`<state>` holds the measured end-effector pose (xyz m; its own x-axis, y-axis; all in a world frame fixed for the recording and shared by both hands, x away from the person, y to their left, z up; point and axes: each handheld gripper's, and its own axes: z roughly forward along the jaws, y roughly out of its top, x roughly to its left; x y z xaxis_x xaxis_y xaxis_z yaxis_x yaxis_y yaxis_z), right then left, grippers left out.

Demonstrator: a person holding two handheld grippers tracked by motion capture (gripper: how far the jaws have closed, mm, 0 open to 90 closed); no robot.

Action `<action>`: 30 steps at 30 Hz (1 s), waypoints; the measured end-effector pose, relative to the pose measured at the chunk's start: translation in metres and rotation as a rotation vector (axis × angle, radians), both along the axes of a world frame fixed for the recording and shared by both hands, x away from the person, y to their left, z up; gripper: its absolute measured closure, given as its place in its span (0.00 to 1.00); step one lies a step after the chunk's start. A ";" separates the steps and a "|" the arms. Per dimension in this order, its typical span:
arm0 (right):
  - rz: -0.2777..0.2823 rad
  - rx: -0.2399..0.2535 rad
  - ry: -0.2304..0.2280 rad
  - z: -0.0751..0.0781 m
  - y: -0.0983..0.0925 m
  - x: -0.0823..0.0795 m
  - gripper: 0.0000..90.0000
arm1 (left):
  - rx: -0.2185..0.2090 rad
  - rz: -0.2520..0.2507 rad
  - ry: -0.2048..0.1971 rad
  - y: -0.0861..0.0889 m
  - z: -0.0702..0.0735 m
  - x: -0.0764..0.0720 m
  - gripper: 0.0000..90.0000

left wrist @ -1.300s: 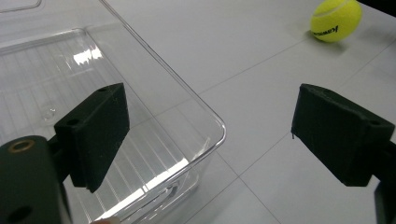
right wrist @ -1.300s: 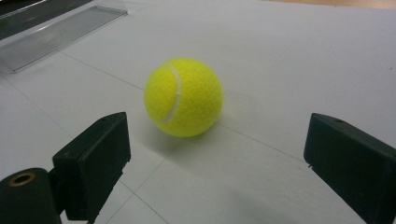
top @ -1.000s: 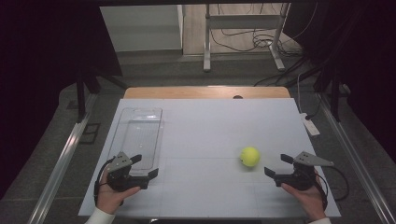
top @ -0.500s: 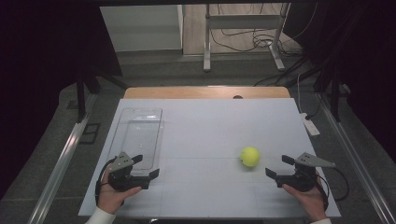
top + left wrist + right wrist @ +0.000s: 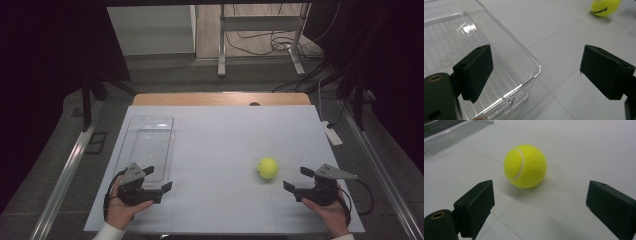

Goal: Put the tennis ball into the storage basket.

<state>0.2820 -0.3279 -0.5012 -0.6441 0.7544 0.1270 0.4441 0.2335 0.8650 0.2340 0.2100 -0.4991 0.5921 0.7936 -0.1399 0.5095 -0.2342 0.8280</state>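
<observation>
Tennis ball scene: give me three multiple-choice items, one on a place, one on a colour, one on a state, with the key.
1. Where does the tennis ball lie?
A. in the clear tray
B. on the white table, ahead of the right gripper
C. between the left gripper's jaws

2. What colour is the ball?
A. red
B. blue
C. yellow-green

3. How do the right gripper's jaws stand?
A. apart, with nothing between them
B. closed on the ball
C. closed on the tray

Key: B, it rests on the table, apart from the clear tray; C, both gripper views show it yellow-green; A, a wide gap, with the ball beyond it.
</observation>
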 end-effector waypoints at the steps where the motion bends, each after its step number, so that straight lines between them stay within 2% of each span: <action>1: -0.001 0.002 0.001 0.000 -0.001 -0.001 0.09 | 0.000 0.000 -0.001 -0.001 0.000 0.000 0.13; 11: -0.003 0.012 0.000 0.000 -0.005 -0.002 0.09 | 0.000 -0.007 -0.021 -0.008 0.009 0.001 0.13; 30: 0.000 0.017 0.004 -0.001 -0.004 -0.002 0.09 | 0.029 -0.076 -0.021 -0.030 0.022 0.011 0.13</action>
<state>0.2798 -0.3320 -0.5026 -0.6437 0.7519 0.1425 0.4479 0.2191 0.8668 0.2449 0.1803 -0.4775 0.6534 0.7497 -0.1046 0.4720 -0.2954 0.8306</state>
